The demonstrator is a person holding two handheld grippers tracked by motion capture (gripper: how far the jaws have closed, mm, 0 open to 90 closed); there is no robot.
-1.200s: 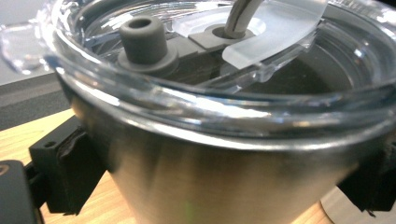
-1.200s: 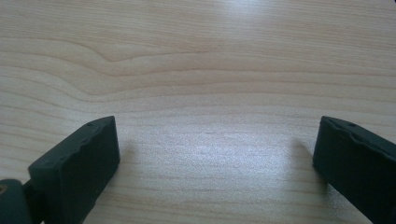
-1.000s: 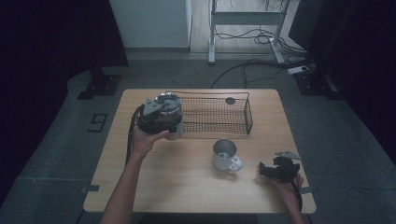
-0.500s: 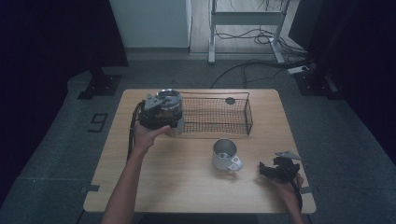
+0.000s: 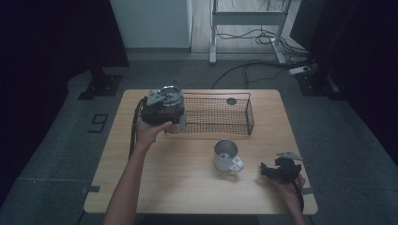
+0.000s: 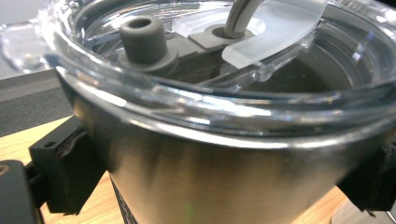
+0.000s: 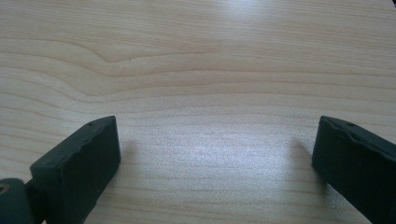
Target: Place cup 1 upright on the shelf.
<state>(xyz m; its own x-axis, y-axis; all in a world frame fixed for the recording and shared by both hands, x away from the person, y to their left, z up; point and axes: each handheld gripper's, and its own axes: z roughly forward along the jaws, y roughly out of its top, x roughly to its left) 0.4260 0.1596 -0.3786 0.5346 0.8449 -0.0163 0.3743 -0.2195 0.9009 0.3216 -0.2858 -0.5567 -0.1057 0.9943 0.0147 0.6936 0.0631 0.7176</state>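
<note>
Gripping a steel tumbler, the left gripper has its black pads pressed on either side of the polished wall just under the clear lid. In the high view the tumbler hangs at the basket's left end, about level with its rim. It looks stiff and fairly heavy for its size, and the smooth metal is likely slippery, so a hold on the wall below the lid's lip seems safest; the plastic lid, with its grey stopper and straw, could pop off if squeezed or pulled. Inside the basket, near its far right, lies a small dark disc. In front of the basket stands a steel mug, handle towards the person. Right of the mug, well apart from the basket, the right gripper rests low over the table with its jaws wide and nothing between them. Pale wood grain covers the table; beyond the basket lie grey floor, cables and a metal stand in a dim room.
</note>
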